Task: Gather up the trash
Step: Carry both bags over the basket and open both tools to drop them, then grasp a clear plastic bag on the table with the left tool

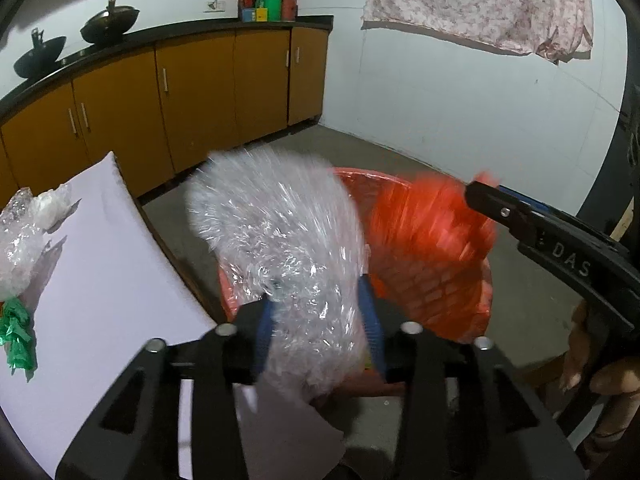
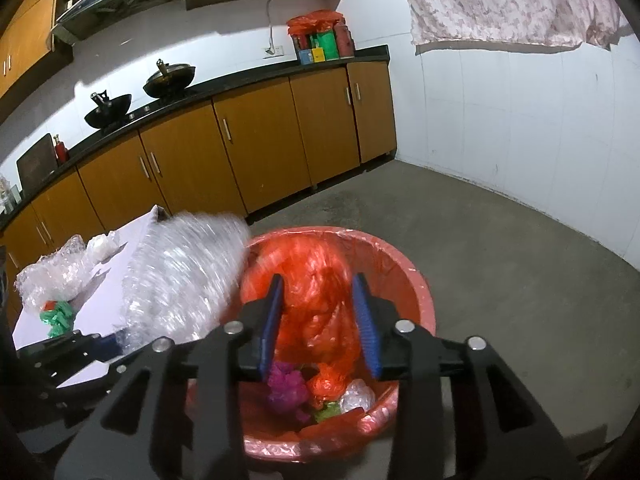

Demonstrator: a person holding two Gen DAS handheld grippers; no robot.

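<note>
My left gripper (image 1: 320, 300) is shut on a big sheet of clear bubble wrap (image 1: 280, 232), held at the left rim of the red bin (image 2: 416, 288); the wrap also shows in the right wrist view (image 2: 180, 280). My right gripper (image 2: 320, 320) is over the bin with an orange plastic bag (image 2: 316, 280) between its blue pads; the jaws stand fairly wide and the bag looks blurred, so the grip is unclear. The bag also shows in the left wrist view (image 1: 428, 232). In the bin lie purple (image 2: 286, 388), green and clear scraps.
A white table (image 1: 100, 280) at the left holds more bubble wrap (image 1: 20, 240), a white wad (image 1: 52, 208) and green plastic (image 1: 16, 336). Orange cabinets (image 2: 260, 140) with woks line the far wall. A floral cloth (image 2: 508, 0) hangs above. The floor is bare concrete.
</note>
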